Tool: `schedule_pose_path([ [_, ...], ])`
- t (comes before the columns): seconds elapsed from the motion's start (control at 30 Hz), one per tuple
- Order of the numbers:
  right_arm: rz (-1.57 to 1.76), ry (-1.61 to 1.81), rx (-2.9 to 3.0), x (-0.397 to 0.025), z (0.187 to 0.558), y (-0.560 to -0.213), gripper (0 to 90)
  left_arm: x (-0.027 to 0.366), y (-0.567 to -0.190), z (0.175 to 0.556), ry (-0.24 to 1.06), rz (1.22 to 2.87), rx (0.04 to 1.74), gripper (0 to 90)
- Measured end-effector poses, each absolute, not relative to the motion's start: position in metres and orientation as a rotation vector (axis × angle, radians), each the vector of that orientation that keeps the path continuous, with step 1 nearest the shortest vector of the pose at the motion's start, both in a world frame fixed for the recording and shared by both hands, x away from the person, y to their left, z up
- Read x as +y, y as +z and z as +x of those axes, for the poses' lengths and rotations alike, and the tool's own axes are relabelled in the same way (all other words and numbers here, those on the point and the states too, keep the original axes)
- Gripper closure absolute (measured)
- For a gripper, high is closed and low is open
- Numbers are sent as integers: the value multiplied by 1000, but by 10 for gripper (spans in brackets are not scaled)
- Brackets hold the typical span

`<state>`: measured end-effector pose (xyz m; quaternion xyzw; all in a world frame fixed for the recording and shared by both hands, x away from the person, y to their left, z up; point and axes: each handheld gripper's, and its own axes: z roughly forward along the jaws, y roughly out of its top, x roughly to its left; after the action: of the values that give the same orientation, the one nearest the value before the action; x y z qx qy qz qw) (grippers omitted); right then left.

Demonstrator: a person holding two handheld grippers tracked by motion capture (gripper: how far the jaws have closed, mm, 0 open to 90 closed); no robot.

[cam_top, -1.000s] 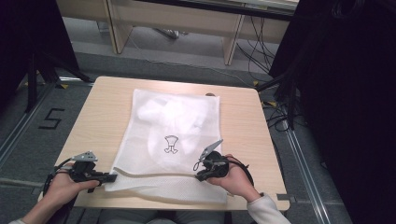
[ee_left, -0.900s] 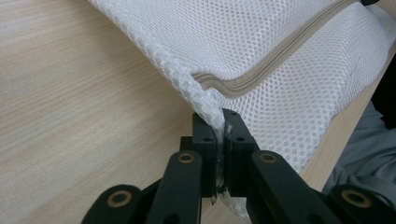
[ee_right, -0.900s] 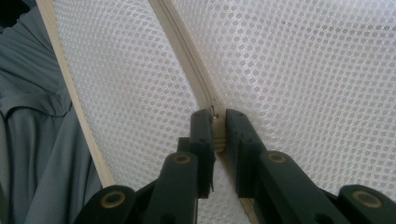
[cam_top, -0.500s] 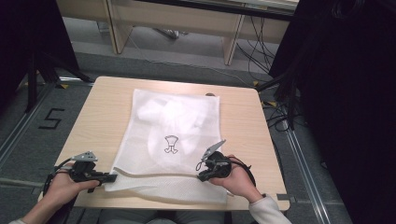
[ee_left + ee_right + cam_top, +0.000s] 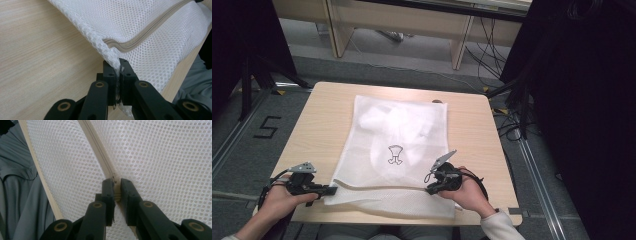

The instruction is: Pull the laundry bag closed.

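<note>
Pale wood-grain counter (image 5: pixel 322 120): left claw (image 5: pixel 117 65) clamps white mesh bag (image 5: pixel 397 135) corner; right claw (image 5: pixel 115 185) clamps its beige zipper (image 5: pixel 100 152).

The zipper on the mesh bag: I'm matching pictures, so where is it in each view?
High view: the zipper runs along the bag's near end, between both tools.
Left gripper view: upper right, ending above the jaws.
Right gripper view: centre, running up-left from the jaws.
Shared landmark: white mesh bag.

Bare strips of the pale wooden counter (image 5: pixel 322 125) run along both sides and beyond the far edge of the flat white mesh laundry bag (image 5: pixel 397 145), which covers the middle and lies low.
</note>
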<state>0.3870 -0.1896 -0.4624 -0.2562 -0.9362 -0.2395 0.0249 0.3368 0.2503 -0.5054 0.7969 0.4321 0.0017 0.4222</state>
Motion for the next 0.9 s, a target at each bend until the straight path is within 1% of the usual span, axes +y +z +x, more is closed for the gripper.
schedule_pose_path([
  [0.27,-812,-739,-2893,-193,386,-462,825,251,-505,337,-10,2011,1082,849],
  [0.37,-818,-721,-2911,-195,386,-463,860,251,-505,337,32,2008,1095,849],
  [0.4,-832,-705,-2918,-197,386,-462,892,253,-505,337,45,2018,1100,849],
  [0.47,-862,-716,-2908,-204,388,-463,893,254,-505,337,36,1993,1104,850],
  [0.5,-868,-715,-2908,-207,388,-463,893,255,-504,338,24,2027,1099,850],
  [0.67,-879,-714,-2903,-208,388,-464,892,253,-505,337,46,2018,1096,850],
  [0.77,-867,-738,-2891,-205,387,-464,877,251,-505,337,48,2032,1092,849],
  [0.87,-852,-744,-2876,-200,387,-467,825,252,-505,338,25,2045,1088,849],
  [0.9,-844,-754,-2864,-196,387,-468,792,252,-505,338,25,2046,1088,849],
])
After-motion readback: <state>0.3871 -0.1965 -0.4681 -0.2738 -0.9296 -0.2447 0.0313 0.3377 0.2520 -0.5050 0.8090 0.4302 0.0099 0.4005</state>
